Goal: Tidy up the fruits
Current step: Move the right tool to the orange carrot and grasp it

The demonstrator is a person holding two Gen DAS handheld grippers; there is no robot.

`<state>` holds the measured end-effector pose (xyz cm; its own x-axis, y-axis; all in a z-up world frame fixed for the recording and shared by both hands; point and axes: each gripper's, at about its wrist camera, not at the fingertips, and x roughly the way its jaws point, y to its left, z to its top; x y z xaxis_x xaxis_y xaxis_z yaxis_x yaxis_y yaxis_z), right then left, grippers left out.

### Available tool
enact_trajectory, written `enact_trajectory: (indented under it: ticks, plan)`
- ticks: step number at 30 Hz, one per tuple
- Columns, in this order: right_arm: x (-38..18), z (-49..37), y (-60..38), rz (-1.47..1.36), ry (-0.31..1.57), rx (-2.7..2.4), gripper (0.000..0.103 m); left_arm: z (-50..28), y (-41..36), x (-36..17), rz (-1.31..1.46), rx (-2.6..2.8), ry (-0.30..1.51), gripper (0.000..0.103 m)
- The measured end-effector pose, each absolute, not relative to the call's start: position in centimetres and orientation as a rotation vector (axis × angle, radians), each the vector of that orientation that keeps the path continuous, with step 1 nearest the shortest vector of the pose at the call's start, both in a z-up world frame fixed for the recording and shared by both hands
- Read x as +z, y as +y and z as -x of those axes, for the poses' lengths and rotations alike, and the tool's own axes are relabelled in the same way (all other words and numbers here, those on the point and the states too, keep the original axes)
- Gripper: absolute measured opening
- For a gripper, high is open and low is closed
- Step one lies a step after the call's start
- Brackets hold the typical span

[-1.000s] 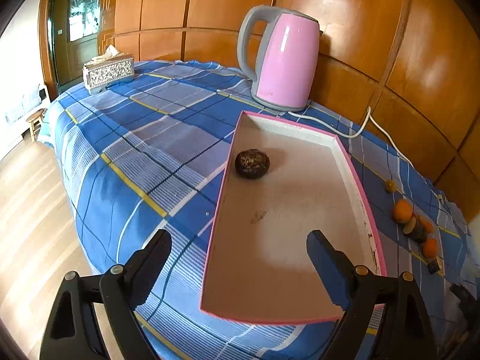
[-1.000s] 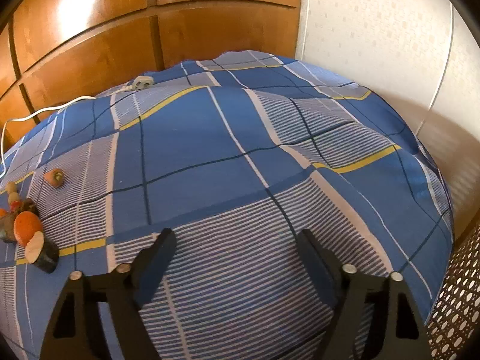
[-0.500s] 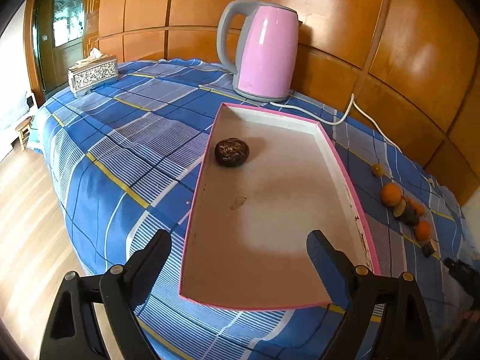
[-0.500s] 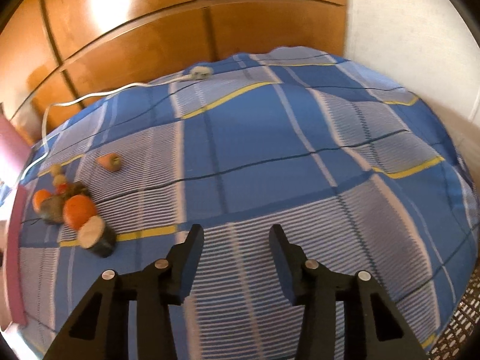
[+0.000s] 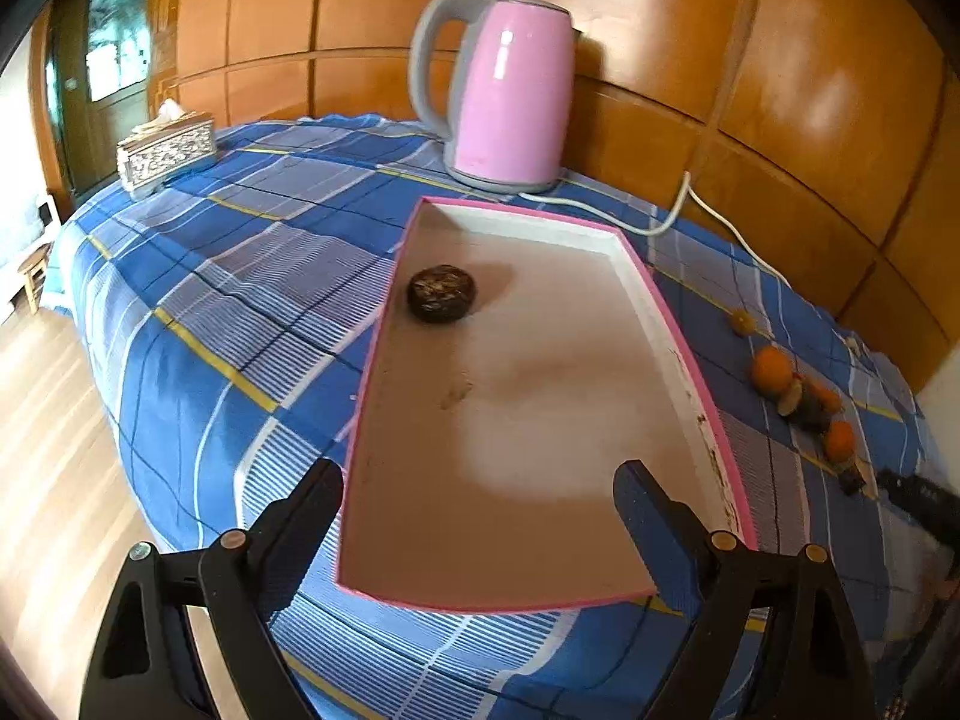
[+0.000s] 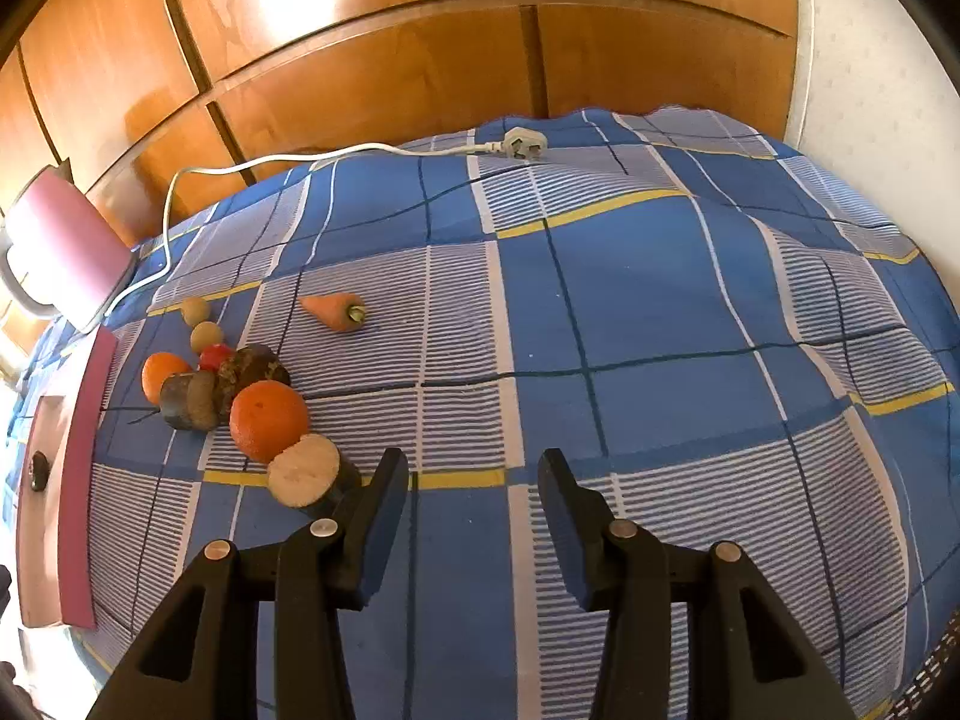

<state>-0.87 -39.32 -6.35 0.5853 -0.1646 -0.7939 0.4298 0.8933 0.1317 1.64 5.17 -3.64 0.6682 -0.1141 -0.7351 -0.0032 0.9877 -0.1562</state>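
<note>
**Ops:** status on both tools?

**Me:** I have the left tool (image 5: 480, 516) released, jaws spread wide over the near end of the pink tray (image 5: 690, 354), nothing between them. My right tool (image 6: 471, 501) has just been closing and sits partly narrowed, nothing between its jaws, only blue plaid cloth (image 6: 660, 324) under it.

**Ops:** where's the fruit?

**Me:** Taking the tray as reference: one dark round fruit (image 5: 442, 293) lies inside it, near the far left wall. The rest is a cluster on the cloth just off the tray's right side: a big orange (image 6: 268, 420), a smaller orange (image 6: 161, 373) nearer the tray, a small red fruit (image 6: 215, 356), two pale round ones (image 6: 201, 324) on the far side, dark brown pieces in the middle. A cut piece with a pale face (image 6: 303, 471) is nearest my right tool, just beside its left finger. I can't tell if they touch.

**Ops:** anything else?

**Me:** A carrot stub (image 6: 335, 311) lies apart, further from the tray than the cluster. The pink kettle (image 5: 504, 96) stands beyond the tray's far end, its white cord (image 6: 336, 153) running along the wood panelling to a loose plug.
</note>
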Motion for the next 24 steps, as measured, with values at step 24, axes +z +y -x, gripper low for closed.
enact_trajectory:
  ticks: [24]
  plan:
    - [-4.7,-8.7,-36.5,-0.130,0.966,-0.160,0.046,-1.5,2.3,-3.8,0.108,-0.234,0.838,0.092]
